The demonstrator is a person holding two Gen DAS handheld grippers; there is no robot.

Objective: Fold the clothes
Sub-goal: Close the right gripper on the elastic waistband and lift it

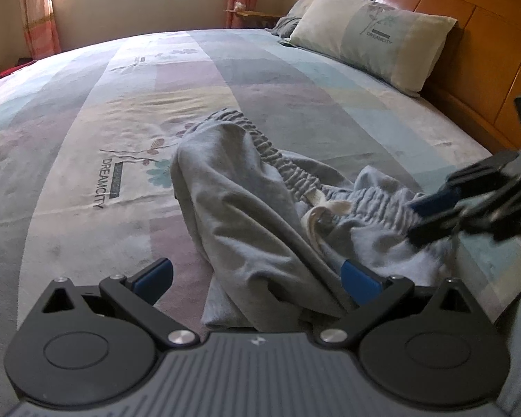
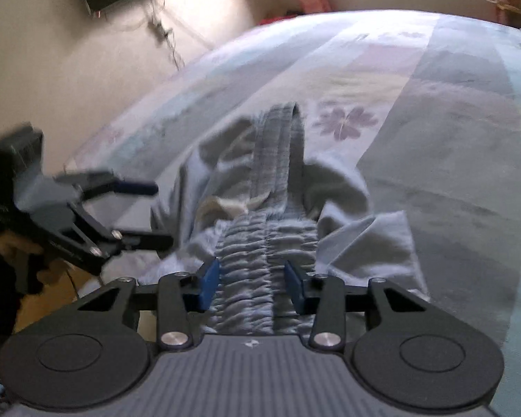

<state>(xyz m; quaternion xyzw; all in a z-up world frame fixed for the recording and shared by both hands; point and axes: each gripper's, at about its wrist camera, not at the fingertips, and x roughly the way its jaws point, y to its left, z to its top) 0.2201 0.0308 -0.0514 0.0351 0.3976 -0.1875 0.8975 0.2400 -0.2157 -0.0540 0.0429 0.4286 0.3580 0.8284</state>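
1. Pants (image 1: 246,187), grey and crumpled, lie bunched on the bed (image 1: 87,111) near its front edge, elastic waistband (image 2: 267,243) and a cream drawstring (image 1: 324,210) showing.
2. Right gripper (image 2: 251,283) has its blue pads either side of the waistband, with gaps showing, not clamped.
3. Left gripper (image 1: 257,279) is spread wide over a fabric fold, gripping nothing.
4. Pillow (image 1: 371,34) sits against the wooden headboard (image 1: 469,17), well apart from the pants.

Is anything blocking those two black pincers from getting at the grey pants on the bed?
Nothing visible does. The left tool is open right over the crumpled grey pants, and the right tool is open astride their elastic waistband. Only the pants lie on the bedsheet nearby.
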